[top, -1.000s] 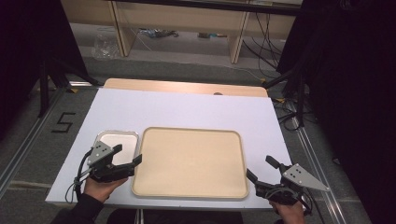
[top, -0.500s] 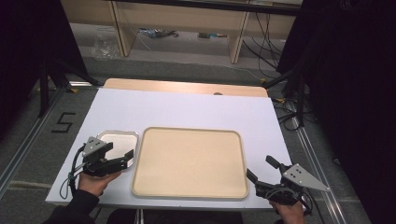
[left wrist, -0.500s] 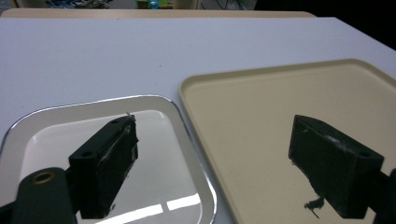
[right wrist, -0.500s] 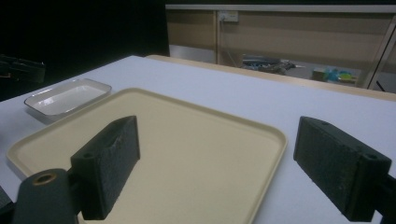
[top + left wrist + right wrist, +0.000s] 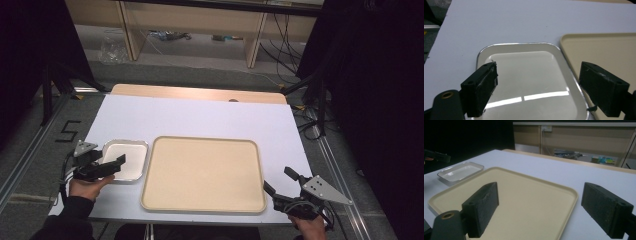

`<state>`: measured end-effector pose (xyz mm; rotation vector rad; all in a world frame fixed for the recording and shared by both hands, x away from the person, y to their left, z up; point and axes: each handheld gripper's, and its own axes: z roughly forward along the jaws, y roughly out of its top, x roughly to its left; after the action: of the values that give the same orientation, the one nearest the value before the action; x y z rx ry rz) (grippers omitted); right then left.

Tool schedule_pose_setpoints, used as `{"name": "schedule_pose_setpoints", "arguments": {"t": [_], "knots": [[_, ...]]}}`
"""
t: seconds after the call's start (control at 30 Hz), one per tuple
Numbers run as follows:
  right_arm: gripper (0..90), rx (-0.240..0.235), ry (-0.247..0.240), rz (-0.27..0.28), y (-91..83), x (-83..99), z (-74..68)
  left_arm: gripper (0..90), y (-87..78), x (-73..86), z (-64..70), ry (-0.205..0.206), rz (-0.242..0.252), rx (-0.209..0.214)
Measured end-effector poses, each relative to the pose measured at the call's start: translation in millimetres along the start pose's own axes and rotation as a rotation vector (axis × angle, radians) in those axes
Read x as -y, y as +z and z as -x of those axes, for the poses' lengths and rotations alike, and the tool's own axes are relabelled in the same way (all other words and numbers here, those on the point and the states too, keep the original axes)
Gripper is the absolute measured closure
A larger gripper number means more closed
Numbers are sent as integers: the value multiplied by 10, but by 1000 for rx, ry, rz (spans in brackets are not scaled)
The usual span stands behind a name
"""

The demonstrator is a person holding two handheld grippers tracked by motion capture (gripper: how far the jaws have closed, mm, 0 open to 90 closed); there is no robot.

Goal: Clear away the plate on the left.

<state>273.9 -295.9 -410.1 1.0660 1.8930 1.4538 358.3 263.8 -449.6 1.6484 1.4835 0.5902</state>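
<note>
A large beige tray (image 5: 202, 172) lies at the centre of the white table (image 5: 200, 117) in the high view, and a small white dish with a silvery rim (image 5: 126, 159) sits just beside its left edge. At lower left, the left gripper (image 5: 116, 163) hangs over that dish, jaws wide apart with nothing between them; whether a jaw touches the dish is hard to judge. At lower right, the right gripper (image 5: 279, 181) is near the tray's corner, jaws also spread wide and empty. A hand (image 5: 87, 187) holds the left gripper.
</note>
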Motion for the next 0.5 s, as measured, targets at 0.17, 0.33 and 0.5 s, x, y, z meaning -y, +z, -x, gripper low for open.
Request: {"name": "schedule_pose_setpoints", "arguments": {"t": [0.17,0.33,0.5], "knots": [[152,5,-5,11,1,1,5,152,60,-25,-265,-36,-23,-29],[152,-6,16,0,-10,-2,-14,206,153,-5,-412,-46,-97,-37],[151,-3,-41,43,0,-7,16,222,190,-11,-522,-80,-109,-54]]}}
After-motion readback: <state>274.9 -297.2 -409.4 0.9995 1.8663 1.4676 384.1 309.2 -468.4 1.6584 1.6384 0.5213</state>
